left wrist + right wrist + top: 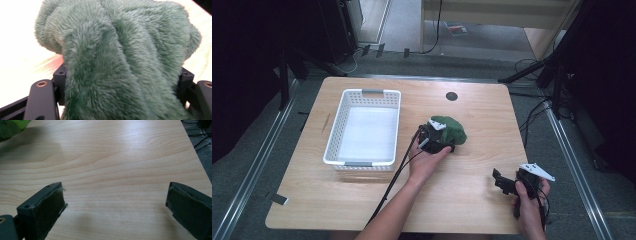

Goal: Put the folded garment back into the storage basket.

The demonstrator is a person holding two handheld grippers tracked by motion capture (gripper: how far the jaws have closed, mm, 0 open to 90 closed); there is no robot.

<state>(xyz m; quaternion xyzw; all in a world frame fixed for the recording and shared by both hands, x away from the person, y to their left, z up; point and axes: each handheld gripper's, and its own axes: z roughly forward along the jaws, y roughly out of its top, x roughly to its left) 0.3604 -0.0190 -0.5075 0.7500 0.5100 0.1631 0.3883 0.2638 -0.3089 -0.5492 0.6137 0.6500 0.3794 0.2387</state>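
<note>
While we watch from above, the left gripper point(435, 137) sits pressed into the green plush cloth point(451, 129) near the middle of the worktop point(472, 165), and what a bite it has. Along the left gripper view, the fuzzy green cloth point(120, 60) bulges up between the two black jaws, bunched into thick folds, with both sides squeezed against it: the fingers are clamped on the cloth. We see the bundle resting on the wood, just to the right of the white basket point(363, 162), close to it but not touching. That basket stands on the left half of the worktop, its perforated walls upright. Over on the near right corner, we find the right gripper point(502, 181) held in the person's right hand point(529, 207), well apart from the cloth, its grey plate on top. Through the right gripper view, its fingers point(46, 207) stand wide apart above bare wood grain, nothing between them, and a scrap of the green cloth point(11, 127) peeks in at the top left corner, far off.
</note>
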